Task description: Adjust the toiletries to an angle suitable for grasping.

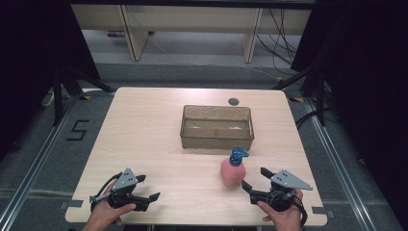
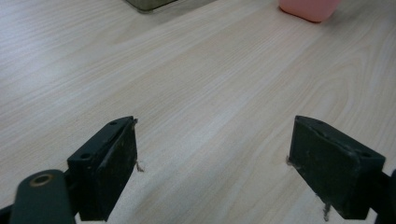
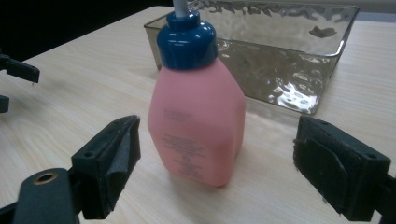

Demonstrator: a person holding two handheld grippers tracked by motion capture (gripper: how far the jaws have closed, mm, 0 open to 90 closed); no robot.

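On the desk (image 1: pixel 144 130) we list: one pink bottle (image 1: pixel 233 173) (blue pump cap), upright, just in front of the clear ribbed tray (image 1: pixel 217 140). Right hand-held gripper (image 1: pixel 254 179): jaws spread wide, near the bottle, not touching. Left hand-held gripper (image 1: pixel 147 187): jaws likewise apart, over bare wood.

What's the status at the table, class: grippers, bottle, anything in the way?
Left gripper open, empty. Right gripper open, lined up on pink bottle, not touching. Bottle upright before clear tray. Nothing between.
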